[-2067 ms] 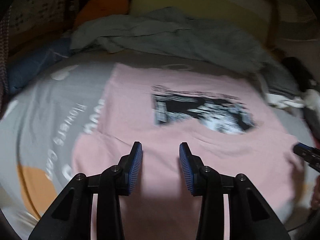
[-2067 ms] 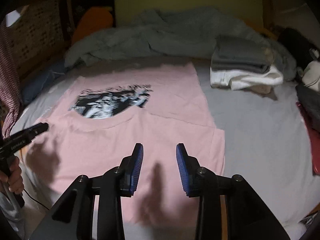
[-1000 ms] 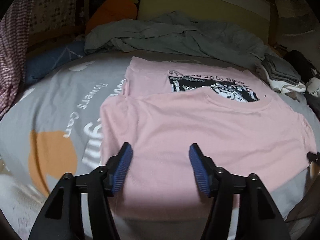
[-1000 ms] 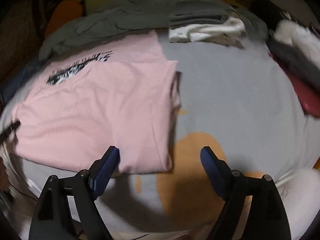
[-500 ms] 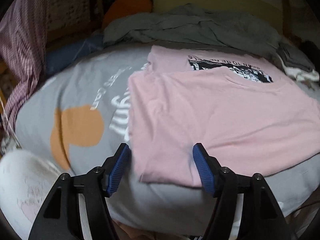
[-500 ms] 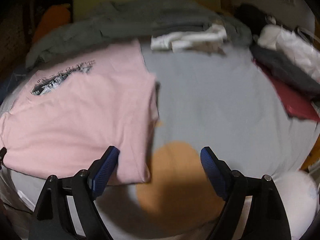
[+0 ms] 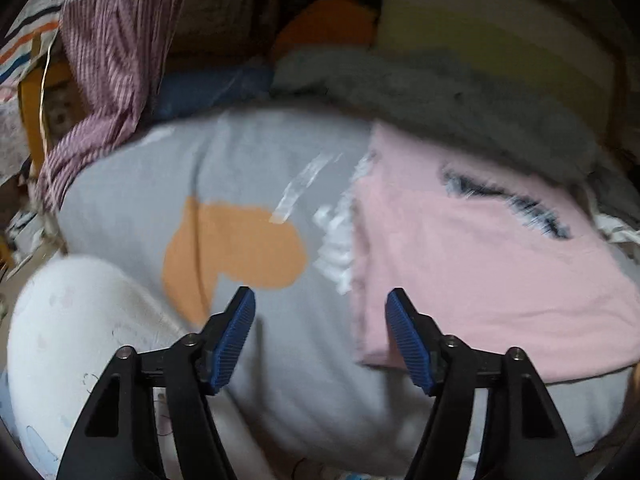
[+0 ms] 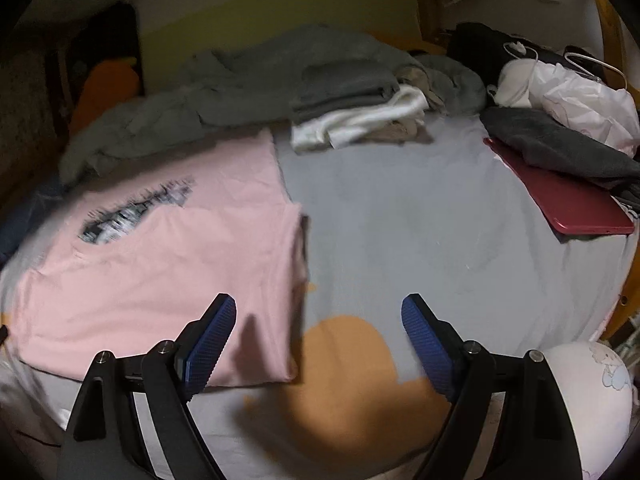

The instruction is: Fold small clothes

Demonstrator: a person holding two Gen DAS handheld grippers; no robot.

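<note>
A pink T-shirt (image 7: 480,264) with a black-and-white print lies folded once on the grey bedsheet (image 7: 248,168); it also shows in the right wrist view (image 8: 160,264). My left gripper (image 7: 320,336) is open and empty, above the sheet just left of the shirt's left edge. My right gripper (image 8: 318,344) is open wide and empty, over the shirt's near right corner and the sheet beside it. Neither touches the shirt.
A stack of folded grey and white clothes (image 8: 352,108) sits at the back. A rumpled grey blanket (image 8: 224,92) lies behind the shirt. A red flat item (image 8: 568,200) under dark cloth is right. A striped purple garment (image 7: 108,64) hangs left. White pillows (image 7: 72,328) lie near.
Both grippers opened and drew back from the shirt. The left one swung left off the shirt's edge; the right one swung right toward its right corner. The shirt lies where it was.
</note>
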